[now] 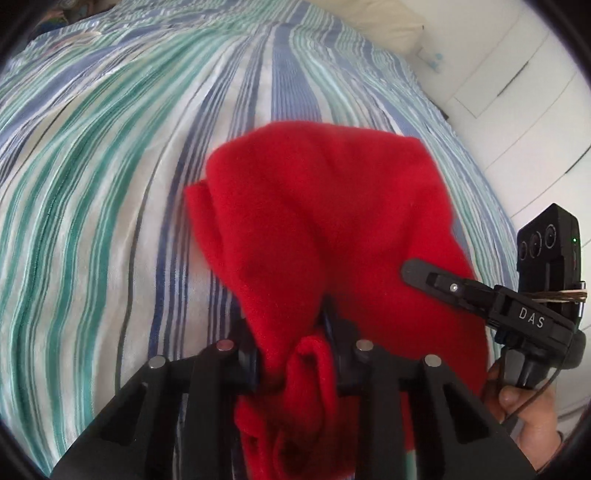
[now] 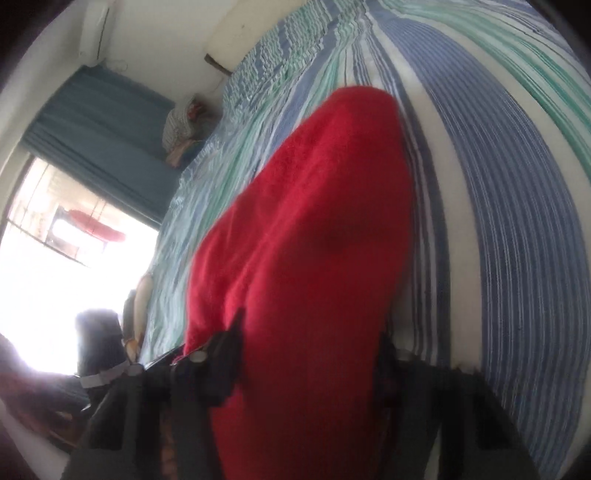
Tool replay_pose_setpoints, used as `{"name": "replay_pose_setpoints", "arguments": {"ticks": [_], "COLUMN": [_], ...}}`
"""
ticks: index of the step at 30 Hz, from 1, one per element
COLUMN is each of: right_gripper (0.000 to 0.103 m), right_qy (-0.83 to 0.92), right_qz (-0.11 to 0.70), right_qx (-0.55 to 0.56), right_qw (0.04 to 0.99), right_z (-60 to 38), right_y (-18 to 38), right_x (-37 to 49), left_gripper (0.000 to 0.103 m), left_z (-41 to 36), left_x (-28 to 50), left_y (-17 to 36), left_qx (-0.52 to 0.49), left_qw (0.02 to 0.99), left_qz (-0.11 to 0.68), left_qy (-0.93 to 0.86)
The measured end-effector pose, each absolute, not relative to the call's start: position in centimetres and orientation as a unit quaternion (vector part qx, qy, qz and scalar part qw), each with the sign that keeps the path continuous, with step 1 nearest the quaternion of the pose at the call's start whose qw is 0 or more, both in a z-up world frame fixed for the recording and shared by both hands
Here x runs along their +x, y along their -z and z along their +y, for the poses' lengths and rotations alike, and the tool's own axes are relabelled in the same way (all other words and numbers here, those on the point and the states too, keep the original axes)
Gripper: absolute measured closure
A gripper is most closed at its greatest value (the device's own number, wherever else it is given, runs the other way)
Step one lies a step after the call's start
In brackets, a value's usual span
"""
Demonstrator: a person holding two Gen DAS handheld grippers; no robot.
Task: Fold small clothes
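Note:
A red fleece garment point(image 1: 325, 206) lies on the striped bed sheet point(image 1: 110, 184), with its near edge lifted. My left gripper point(image 1: 295, 365) is shut on a bunched fold of that edge, and red cloth fills the gap between its fingers. At the right of the left wrist view my right gripper point(image 1: 415, 275) comes in from the side, its upper finger lying over the garment's right edge. In the blurred right wrist view the red garment point(image 2: 314, 221) fills the space between the right gripper's point(image 2: 310, 350) fingers and stretches away over the sheet point(image 2: 517, 221).
A pale pillow point(image 1: 388, 26) lies at the head of the bed and white cupboard doors point(image 1: 535, 110) stand to the right. A person's hand point(image 1: 528, 417) holds the right gripper. A bright window point(image 2: 55, 258), a blue curtain point(image 2: 99, 140) and a pile of clothes point(image 2: 184, 125) are beyond the bed.

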State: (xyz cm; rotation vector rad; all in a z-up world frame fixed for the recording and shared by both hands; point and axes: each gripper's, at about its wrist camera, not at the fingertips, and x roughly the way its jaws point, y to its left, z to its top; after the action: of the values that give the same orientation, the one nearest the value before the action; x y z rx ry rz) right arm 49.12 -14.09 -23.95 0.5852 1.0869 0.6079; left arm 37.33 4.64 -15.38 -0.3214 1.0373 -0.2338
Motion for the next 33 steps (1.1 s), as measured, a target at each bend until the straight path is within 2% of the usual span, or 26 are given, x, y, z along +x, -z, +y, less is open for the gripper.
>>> {"name": "replay_pose_setpoints", "arguments": {"ticks": [4,12,14,15,17,18,19,20,21,22,24,26,27,28,29,31,33], "right_gripper": [0.068,0.069,0.069,0.069,0.062,0.06,0.055,0.048,0.029,0.015,0.014,0.014,0.014,0.014,0.013,0.001,0.0], "right_qy": [-0.256,-0.303,-0.313,-0.314,-0.307,-0.3,-0.292,-0.282,-0.271,-0.258,-0.228,-0.205,-0.198,-0.193,-0.187,-0.169,-0.157], "right_qz": [0.471,0.347,0.33,0.33,0.346,0.359,0.376,0.395,0.417,0.438,0.466,0.482,0.484,0.483,0.48,0.464,0.442], "right_qx": [0.201,0.178,0.178,0.179,0.184,0.183,0.177,0.165,0.15,0.134,0.103,0.075,0.067,0.061,0.057,0.052,0.055], "right_qw": [0.82,0.87,0.873,0.872,0.867,0.865,0.862,0.858,0.855,0.851,0.849,0.849,0.85,0.852,0.855,0.868,0.882], "right_z": [-12.7,-12.9,-12.8,-12.8,-12.8,-13.0,-13.0,-13.3,-13.7,-14.2,-15.8,-17.5,-18.2,-18.9,-19.5,-20.3,-20.7], "right_y": [20.4,6.9,4.4,3.8,4.2,5.1,6.3,7.7,9.5,11.4,14.9,17.3,17.9,18.2,18.2,17.4,15.8], "right_x": [48.3,48.6,48.6,48.9,49.1,49.1,48.8,48.4,47.7,46.7,43.9,40.3,38.3,36.5,34.8,31.6,28.9], "left_gripper": [0.081,0.08,0.078,0.071,0.053,0.039,0.031,0.031,0.031,0.031,0.031,0.019,0.005,0.0,0.0,0.0,0.0], "left_z": [4.8,6.3,6.3,6.3,6.1,5.9,5.8,5.8,5.9,5.8,5.7,5.0,4.5,4.1,3.5,2.1,1.2], "left_x": [36.8,36.7,36.9,37.2,37.1,36.7,36.0,34.7,33.4,31.7,27.6,23.6,21.8,20.2,18.7,16.4,14.8], "left_y": [11.9,-1.0,-2.0,-1.6,0.8,2.7,4.6,6.4,8.1,9.5,10.9,10.8,10.4,9.7,9.0,7.7,6.5], "left_qx": [-0.163,-0.162,-0.154,-0.151,-0.144,-0.135,-0.12,-0.1,-0.078,-0.058,-0.022,0.011,0.026,0.037,0.046,0.065,0.062], "left_qw": [0.86,0.9,0.901,0.898,0.889,0.886,0.884,0.883,0.882,0.881,0.888,0.9,0.906,0.915,0.922,0.927,0.929], "left_qz": [0.467,0.367,0.37,0.38,0.41,0.425,0.438,0.449,0.458,0.465,0.456,0.433,0.42,0.402,0.385,0.37,0.364], "left_qy": [0.125,0.167,0.168,0.165,0.144,0.128,0.114,0.098,0.081,0.064,0.053,0.043,0.034,0.027,0.022,0.011,-0.006]}}
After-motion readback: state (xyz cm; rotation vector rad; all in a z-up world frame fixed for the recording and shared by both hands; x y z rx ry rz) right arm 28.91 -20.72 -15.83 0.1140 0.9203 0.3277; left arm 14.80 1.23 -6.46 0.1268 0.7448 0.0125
